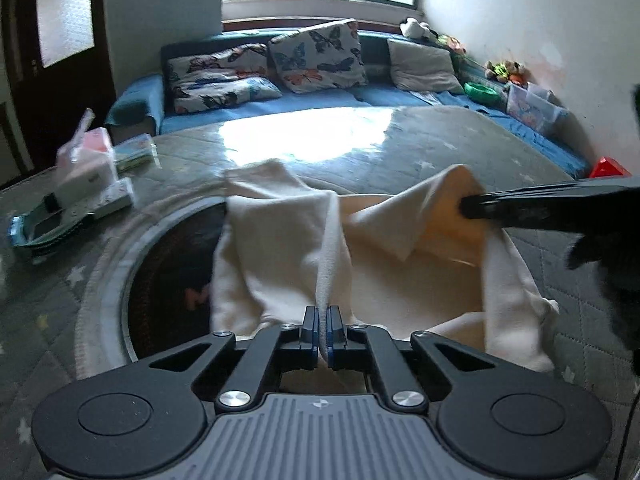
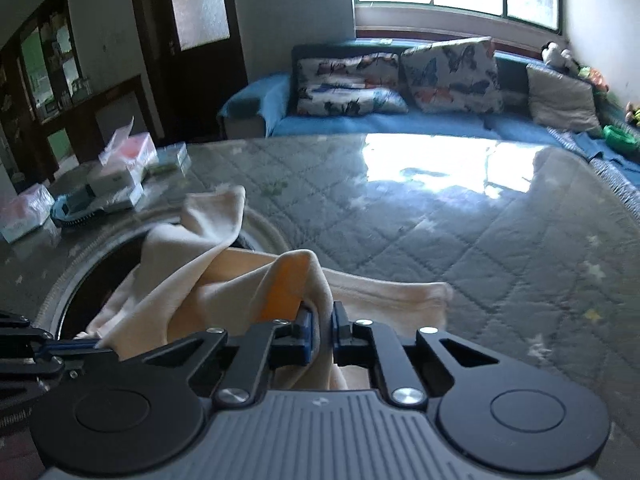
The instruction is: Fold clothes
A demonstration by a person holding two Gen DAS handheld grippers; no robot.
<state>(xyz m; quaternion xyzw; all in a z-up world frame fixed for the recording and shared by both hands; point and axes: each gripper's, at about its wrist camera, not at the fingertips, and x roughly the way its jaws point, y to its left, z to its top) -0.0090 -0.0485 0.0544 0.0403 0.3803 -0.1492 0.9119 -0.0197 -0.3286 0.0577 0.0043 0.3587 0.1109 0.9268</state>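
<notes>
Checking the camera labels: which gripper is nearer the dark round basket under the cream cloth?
Left. The left gripper pinches the cream cloth right above the basket opening; the right gripper grips the cloth out over the grey quilted mat, beside the basket.

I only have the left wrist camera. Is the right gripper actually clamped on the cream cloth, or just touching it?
Observer: Clamped. The right wrist view shows the right gripper with a fold of the cream cloth pinched between its fingers.
Operator: Does any cloth reach the mat beyond it?
Observer: Yes, one edge lies flat on the quilted mat, just right of the fingers.
Operator: Anything left of the blue brush?
Observer: A clear-wrapped pink packet, at the picture's left edge.
</notes>
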